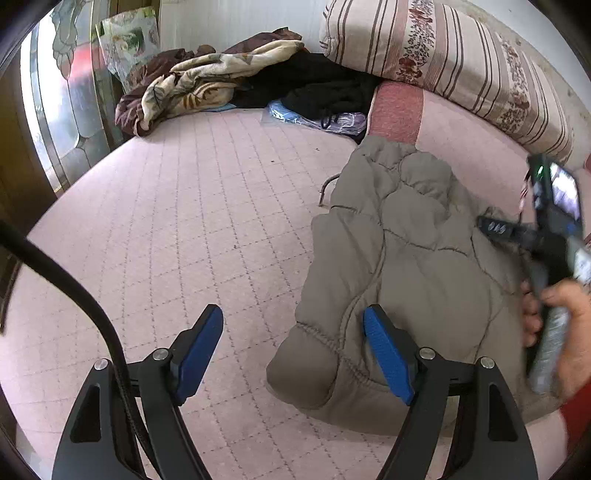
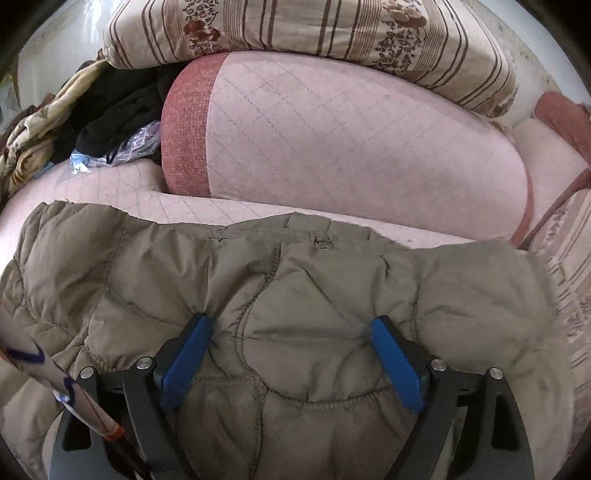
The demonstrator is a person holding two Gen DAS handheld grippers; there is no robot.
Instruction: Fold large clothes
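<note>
We see an olive-grey quilted jacket [image 2: 295, 295], puffy with curved stitched seams, lying folded on the pink checked mattress [image 1: 184, 221] below a striped floral pillow [image 2: 314, 33]. Our left gripper [image 1: 293, 350] spreads its blue ribbed pads wide at the jacket's edge, gripping nothing. Our right gripper [image 2: 291, 358] hangs equally wide over the padding.

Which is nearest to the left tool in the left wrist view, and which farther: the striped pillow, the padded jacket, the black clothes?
1. Padded jacket: right beside the left tool, under its right finger.
2. Black clothes: far back, centre.
3. Striped pillow: back right, about as far; too close to call.
</note>
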